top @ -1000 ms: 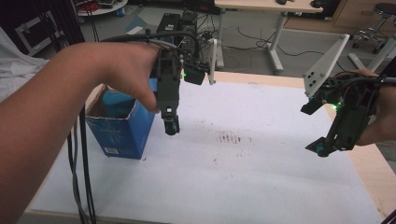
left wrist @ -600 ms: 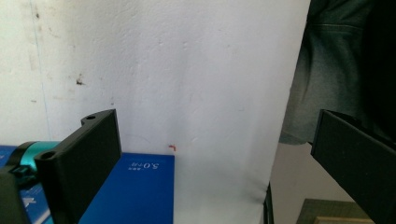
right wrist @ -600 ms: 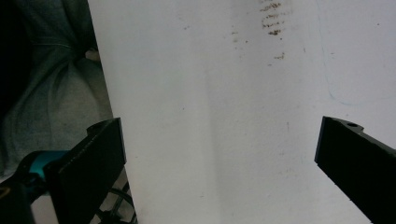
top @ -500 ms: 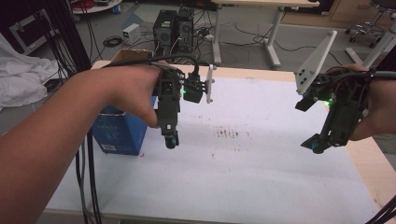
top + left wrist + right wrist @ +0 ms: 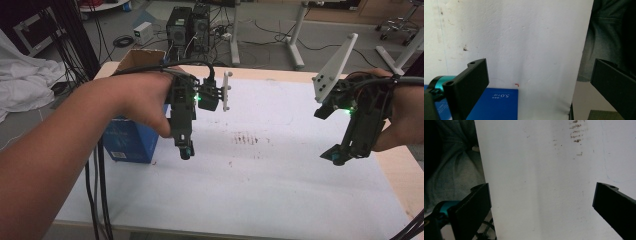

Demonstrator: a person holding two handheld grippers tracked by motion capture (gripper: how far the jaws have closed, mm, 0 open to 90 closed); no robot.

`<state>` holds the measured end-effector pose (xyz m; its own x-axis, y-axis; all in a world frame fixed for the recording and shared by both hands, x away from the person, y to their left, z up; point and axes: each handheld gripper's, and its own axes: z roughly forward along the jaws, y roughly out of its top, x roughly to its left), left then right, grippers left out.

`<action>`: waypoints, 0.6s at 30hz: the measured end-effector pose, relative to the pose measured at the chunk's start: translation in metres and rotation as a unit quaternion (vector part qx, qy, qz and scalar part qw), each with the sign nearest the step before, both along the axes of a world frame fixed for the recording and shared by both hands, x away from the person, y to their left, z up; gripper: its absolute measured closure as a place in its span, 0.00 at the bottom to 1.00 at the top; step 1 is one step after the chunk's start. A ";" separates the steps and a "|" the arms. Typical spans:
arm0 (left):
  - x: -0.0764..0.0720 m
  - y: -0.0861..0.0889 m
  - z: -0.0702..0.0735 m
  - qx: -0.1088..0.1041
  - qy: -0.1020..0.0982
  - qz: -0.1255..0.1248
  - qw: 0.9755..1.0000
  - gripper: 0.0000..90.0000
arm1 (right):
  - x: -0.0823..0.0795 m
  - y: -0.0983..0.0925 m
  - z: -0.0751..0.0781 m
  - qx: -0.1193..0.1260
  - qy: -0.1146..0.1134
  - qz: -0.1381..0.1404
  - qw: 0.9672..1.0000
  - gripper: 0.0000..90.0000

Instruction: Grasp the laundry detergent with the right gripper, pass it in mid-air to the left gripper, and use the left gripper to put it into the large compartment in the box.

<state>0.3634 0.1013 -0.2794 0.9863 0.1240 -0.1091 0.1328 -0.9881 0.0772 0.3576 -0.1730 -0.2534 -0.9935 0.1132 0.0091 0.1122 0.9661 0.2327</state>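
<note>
Grippers are hanging wide open and holding nothing: left gripper [image 5: 185,151] just beside the blue cardboard box [image 5: 131,139], right gripper [image 5: 338,158] far from it.

Blue box [image 5: 131,140], white table cover [image 5: 280,190] with brown smudges [image 5: 248,139].

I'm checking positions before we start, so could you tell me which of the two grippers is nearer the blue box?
The left gripper: it hangs right beside the blue box, while the right gripper is across the white table.
</note>
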 end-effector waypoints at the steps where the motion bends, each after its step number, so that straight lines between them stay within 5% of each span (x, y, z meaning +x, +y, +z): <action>1: 0.000 0.000 0.000 0.000 0.000 0.001 1.000 0.02 | 0.001 0.000 0.000 0.000 0.001 -0.001 1.000 0.01; 18: 0.004 0.001 -0.003 0.002 0.004 0.003 1.000 0.02 | 0.006 0.003 -0.004 -0.004 0.006 0.005 1.000 0.01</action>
